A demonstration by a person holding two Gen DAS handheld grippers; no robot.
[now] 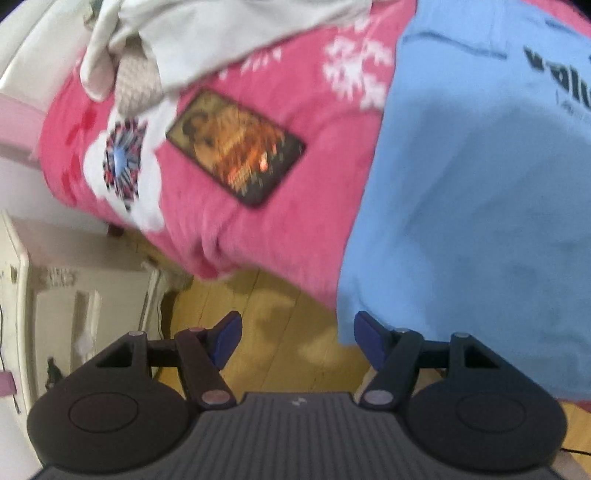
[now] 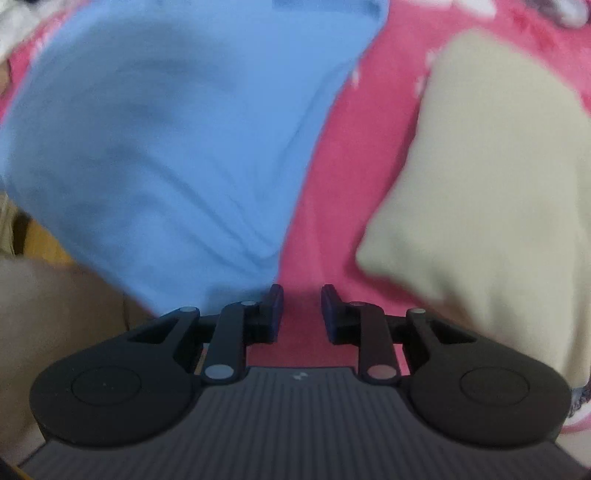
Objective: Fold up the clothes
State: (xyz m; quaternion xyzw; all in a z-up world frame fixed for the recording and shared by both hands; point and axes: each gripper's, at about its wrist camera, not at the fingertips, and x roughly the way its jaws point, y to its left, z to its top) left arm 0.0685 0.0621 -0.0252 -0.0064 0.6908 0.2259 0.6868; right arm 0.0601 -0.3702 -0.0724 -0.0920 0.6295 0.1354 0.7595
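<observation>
Two tongs, left & right, gape empty above blue T-shirt. Step, as judged: regrasp; next needs hem pinched w/ both.

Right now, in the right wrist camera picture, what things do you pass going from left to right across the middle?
Blue T-shirt → pink blanket → folded beige cloth.

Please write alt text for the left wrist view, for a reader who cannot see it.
The open left gripper, with nothing between its blue-padded fingers, points down over the edge of a bed where a light blue shirt lies on a pink blanket. A phone and a white garment also rest on the blanket; the image is blurred.
</observation>
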